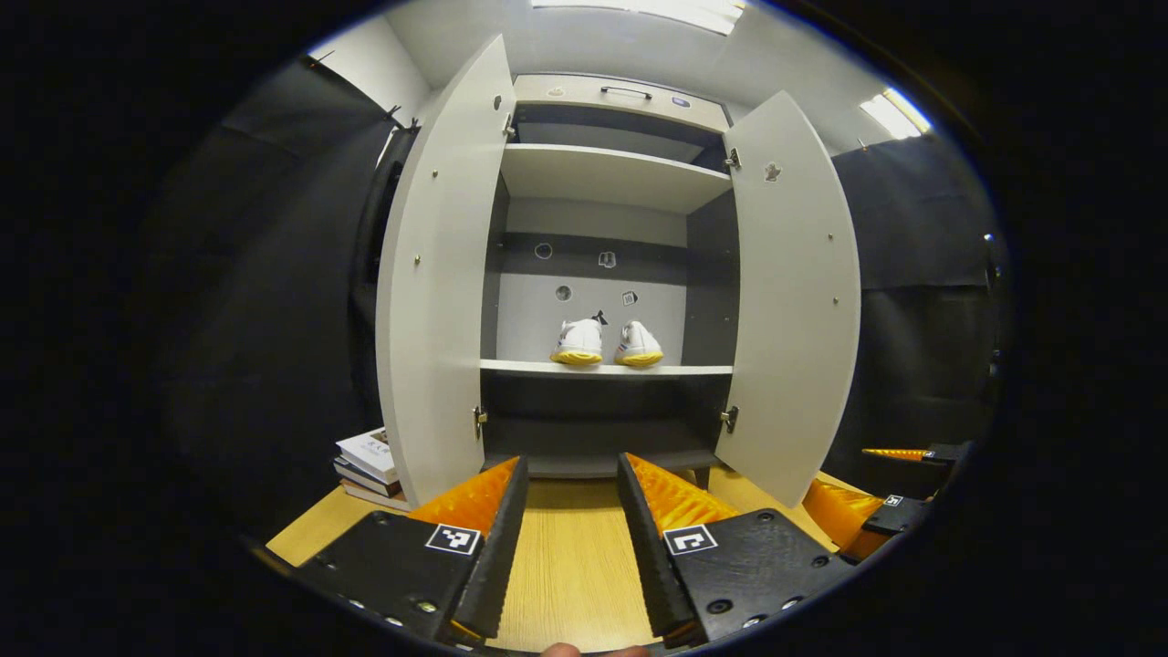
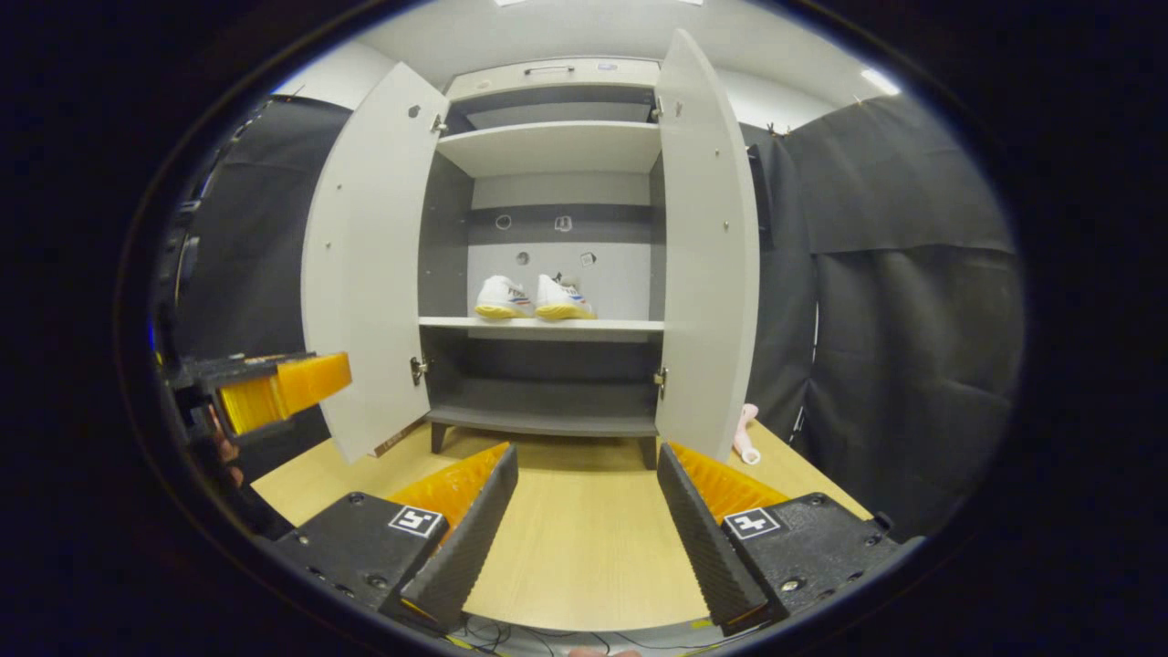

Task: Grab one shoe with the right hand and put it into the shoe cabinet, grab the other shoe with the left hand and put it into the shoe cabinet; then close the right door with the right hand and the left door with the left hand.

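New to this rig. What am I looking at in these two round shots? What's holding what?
No robot: a person carries a hand-held gripper in each hand, each with its own fisheye camera looking along its two fingers. The left gripper view shows the left hand-held gripper at the bottom, open and empty; the right gripper view shows the right hand-held gripper, also open and empty. Both face a shoe cabinet on a wooden table, its left door and right door open. Two white shoes sit side by side on the middle shelf. Books lie left of the cabinet.
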`<state>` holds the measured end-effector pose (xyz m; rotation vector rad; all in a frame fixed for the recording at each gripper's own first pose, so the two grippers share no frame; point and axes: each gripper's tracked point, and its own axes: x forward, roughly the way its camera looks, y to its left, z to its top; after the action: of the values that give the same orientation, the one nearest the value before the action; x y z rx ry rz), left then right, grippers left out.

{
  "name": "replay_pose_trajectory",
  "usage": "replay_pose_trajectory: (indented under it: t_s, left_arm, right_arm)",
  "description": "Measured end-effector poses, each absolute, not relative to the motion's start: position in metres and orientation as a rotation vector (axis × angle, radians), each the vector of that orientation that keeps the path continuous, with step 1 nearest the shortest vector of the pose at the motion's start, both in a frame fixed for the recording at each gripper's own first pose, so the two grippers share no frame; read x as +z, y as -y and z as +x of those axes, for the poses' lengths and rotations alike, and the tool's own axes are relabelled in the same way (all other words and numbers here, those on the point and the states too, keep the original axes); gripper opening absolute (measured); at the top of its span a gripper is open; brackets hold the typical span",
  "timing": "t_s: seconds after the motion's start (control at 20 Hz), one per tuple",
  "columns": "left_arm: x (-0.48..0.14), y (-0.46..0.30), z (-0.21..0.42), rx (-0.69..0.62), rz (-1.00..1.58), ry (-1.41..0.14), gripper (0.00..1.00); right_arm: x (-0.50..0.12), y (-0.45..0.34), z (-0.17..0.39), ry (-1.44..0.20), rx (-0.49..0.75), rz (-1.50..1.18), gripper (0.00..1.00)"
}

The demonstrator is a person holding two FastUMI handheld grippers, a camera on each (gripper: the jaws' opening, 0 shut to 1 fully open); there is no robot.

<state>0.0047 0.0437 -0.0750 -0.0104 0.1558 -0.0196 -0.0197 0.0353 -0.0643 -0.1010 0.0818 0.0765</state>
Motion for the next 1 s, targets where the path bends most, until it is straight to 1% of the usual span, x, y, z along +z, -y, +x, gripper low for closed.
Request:
replay_pose_trajectory:
  t_s: [0.1,0.15,0.25,0.3,0.35,0.4,0.55,0.75,1.0]
  left_arm:
    - [-0.082,-0.046,-0.005,-0.005,-0.011,-0.152,0.68]
    - [-0.085,-0.046,-0.009,0.000,-0.007,-0.155,0.76]
    - [-0.094,-0.047,-0.016,0.016,0.001,-0.164,0.83]
    - [-0.098,-0.045,-0.019,0.016,-0.001,-0.170,0.83]
    - [-0.102,-0.043,-0.022,0.008,-0.004,-0.174,0.71]
    - [-0.103,-0.040,-0.024,0.001,-0.004,-0.178,0.83]
    - [-0.109,-0.034,-0.028,-0.022,0.010,-0.196,0.83]
    - [-0.117,-0.029,-0.029,-0.034,0.022,-0.215,0.83]
    - [-0.123,-0.027,-0.031,-0.039,0.036,-0.229,0.84]
  right_arm:
    - [-0.067,-0.039,-0.024,-0.087,0.083,-0.096,0.97]
    - [-0.069,-0.041,-0.026,-0.091,0.085,-0.097,0.97]
    - [-0.070,-0.042,-0.027,-0.093,0.088,-0.098,0.97]
    - [-0.069,-0.041,-0.028,-0.086,0.084,-0.095,0.97]
    - [-0.068,-0.040,-0.030,-0.076,0.078,-0.094,0.98]
    - [-0.065,-0.038,-0.032,-0.065,0.070,-0.094,0.97]
    - [-0.055,-0.024,-0.042,-0.050,0.045,-0.113,0.97]
    - [-0.025,-0.001,-0.045,-0.027,0.028,-0.101,0.98]
    - [0.019,0.064,-0.038,0.033,-0.089,-0.065,0.98]
